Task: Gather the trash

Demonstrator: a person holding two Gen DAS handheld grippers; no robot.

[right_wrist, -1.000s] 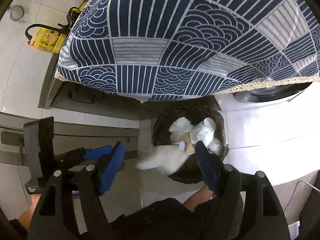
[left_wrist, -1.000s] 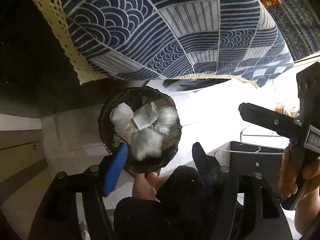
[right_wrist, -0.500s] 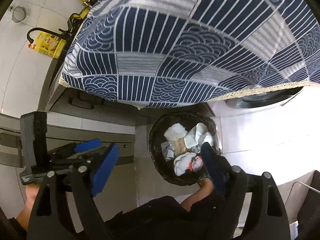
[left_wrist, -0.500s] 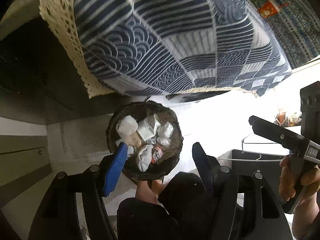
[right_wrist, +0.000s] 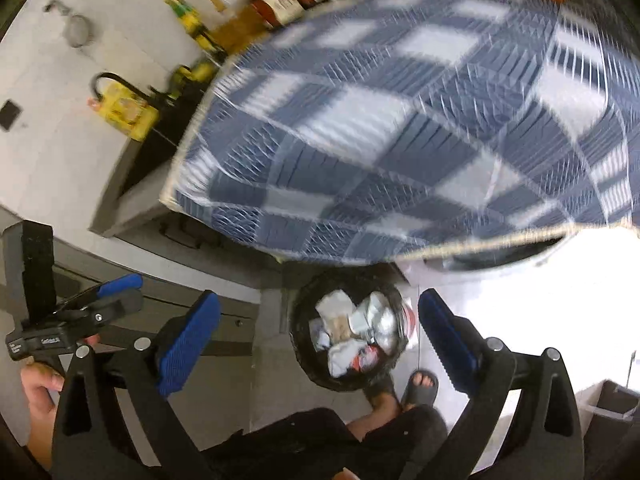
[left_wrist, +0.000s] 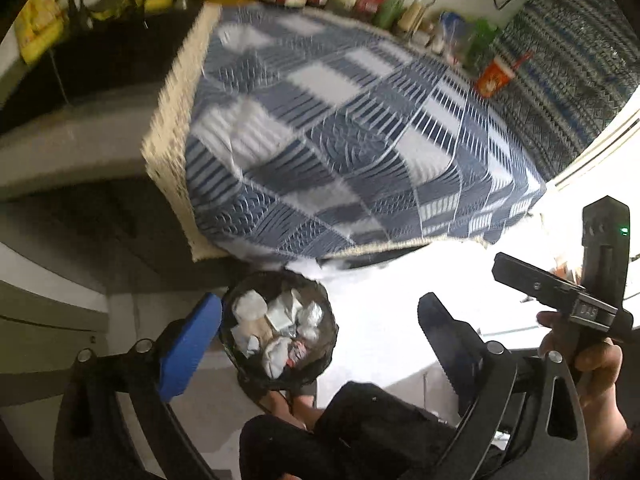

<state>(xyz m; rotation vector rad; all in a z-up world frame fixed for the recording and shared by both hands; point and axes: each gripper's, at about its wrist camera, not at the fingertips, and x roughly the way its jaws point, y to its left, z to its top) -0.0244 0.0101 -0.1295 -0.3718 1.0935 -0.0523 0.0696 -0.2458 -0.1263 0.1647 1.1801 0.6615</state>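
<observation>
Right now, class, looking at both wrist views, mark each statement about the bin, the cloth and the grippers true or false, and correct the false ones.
1. The black bin holds crumpled white paper. True.
2. The left gripper grips a tissue. False: its fingers are opening with nothing between them.
3. The bin stands on the patterned cloth. False: it stands on the floor below the cloth's edge.
4. The right gripper holds nothing. True.
5. Bottles line the back of the cloth. True.

Black grippers (right_wrist: 318,344) with blue ribbed pads (right_wrist: 188,344) (silver screws), black trousers (right_wrist: 320,440), dark slide sandals (right_wrist: 420,390)
</observation>
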